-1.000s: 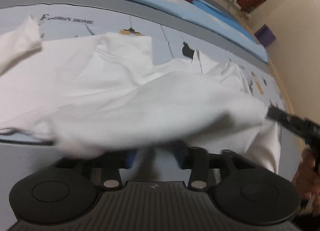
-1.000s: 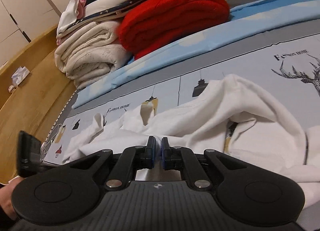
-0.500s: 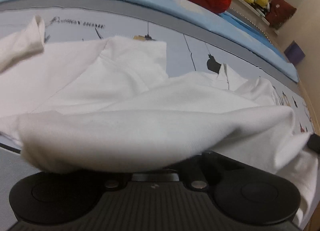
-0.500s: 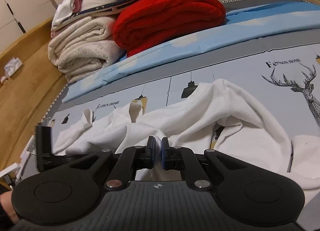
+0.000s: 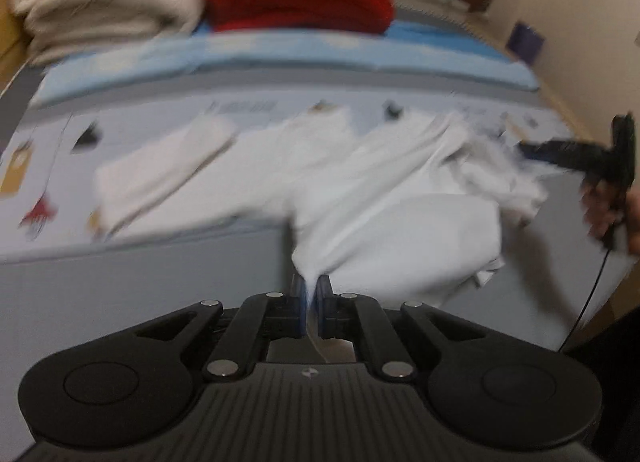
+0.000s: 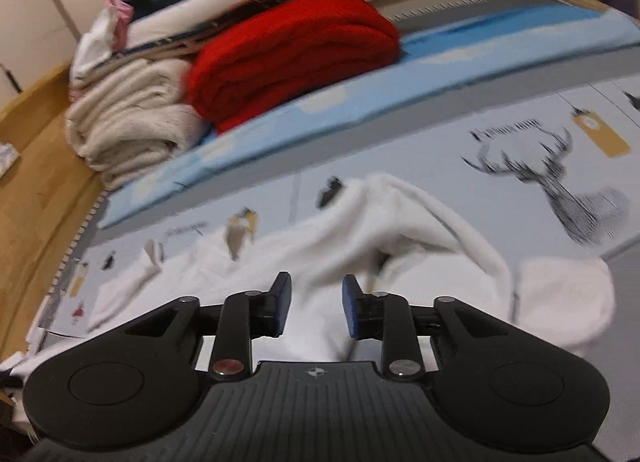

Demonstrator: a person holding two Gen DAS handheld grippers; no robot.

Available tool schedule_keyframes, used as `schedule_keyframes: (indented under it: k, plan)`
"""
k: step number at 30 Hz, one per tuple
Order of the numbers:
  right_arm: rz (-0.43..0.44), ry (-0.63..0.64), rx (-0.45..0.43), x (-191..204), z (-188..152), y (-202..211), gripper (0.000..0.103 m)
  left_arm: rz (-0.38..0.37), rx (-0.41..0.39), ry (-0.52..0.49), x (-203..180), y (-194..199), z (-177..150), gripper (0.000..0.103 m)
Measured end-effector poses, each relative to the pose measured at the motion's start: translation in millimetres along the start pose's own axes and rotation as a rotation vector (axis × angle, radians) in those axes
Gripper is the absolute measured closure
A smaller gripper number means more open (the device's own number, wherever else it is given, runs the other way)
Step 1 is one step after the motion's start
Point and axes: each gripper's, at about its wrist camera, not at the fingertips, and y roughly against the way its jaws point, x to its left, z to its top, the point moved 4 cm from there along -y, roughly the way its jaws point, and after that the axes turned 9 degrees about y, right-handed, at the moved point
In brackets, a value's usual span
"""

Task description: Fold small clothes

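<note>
Left tongs (image 5: 309,294) clamped on white garment (image 5: 392,206), right tongs (image 6: 315,304) opening, pads clear of cloth, printed bed sheet (image 6: 440,150) beneath.

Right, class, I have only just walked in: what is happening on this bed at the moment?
A person with a gripper in each hand is folding a white garment spread on the printed bedsheet. The left gripper is shut on a bunch of its fabric. The right gripper has its jaws opening over the cloth, with no pad pressing on it. A folded red blanket and cream blanket lie behind.
</note>
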Motion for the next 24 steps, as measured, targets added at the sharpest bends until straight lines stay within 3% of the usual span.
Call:
schedule_keyframes:
  k: [3, 6, 8, 9, 11, 13, 16, 17, 18, 19, 20, 21, 24]
  plan:
    - [-0.051, 0.001, 0.084, -8.4, -20.8, -9.7, 0.071, 0.023, 0.017, 0.094, 30.0, -12.3, -19.6, 0.096]
    - [-0.056, -0.013, 0.218, -9.3, -51.4, -35.6, 0.071, -0.034, 0.073, 0.255, 52.3, -41.2, -32.1, 0.074]
    - [-0.046, 0.009, 0.318, -1.3, -74.3, -53.6, 0.07, 0.0, 0.122, 0.265, 57.3, -59.5, -35.8, 0.069]
    - [-0.037, 0.03, 0.359, 5.3, -84.4, -61.3, 0.07, 0.006, 0.135, 0.27, 57.0, -66.4, -36.9, 0.058]
    - [-0.004, 0.079, 0.404, 21.8, -99.9, -70.8, 0.07, -0.005, 0.174, 0.282, 54.1, -81.3, -39.3, 0.045]
    - [0.031, 0.143, 0.426, 40.8, -110.7, -77.0, 0.07, 0.007, 0.199, 0.235, 53.4, -91.4, -43.8, 0.045]
    - [0.02, 0.249, 0.411, 64.9, -119.2, -81.6, 0.069, 0.054, 0.216, 0.184, 52.1, -108.4, -47.7, 0.047]
    - [0.011, 0.288, 0.398, 72.0, -121.8, -82.7, 0.083, 0.053, 0.223, 0.172, 50.1, -113.3, -48.5, 0.048]
    - [0.003, 0.329, 0.382, 78.9, -124.6, -83.1, 0.094, 0.054, 0.23, 0.16, 48.8, -117.3, -50.2, 0.058]
    - [-0.005, 0.357, 0.366, 85.1, -127.1, -81.8, 0.099, 0.056, 0.244, 0.144, 46.7, -121.7, -52.6, 0.066]
    - [-0.011, 0.372, 0.35, 89.2, -127.4, -78.5, 0.1, 0.057, 0.261, 0.125, 43.4, -128.8, -57.1, 0.085]
    - [-0.01, 0.385, 0.334, 91.4, -126.9, -72.7, 0.1, 0.066, 0.274, 0.101, 41.4, -133.3, -60.0, 0.097]
    - [-0.051, 0.371, 0.276, 84.2, -104.5, -39.3, 0.101, 0.079, 0.249, 0.034, 30.4, -131.3, -61.0, 0.099]
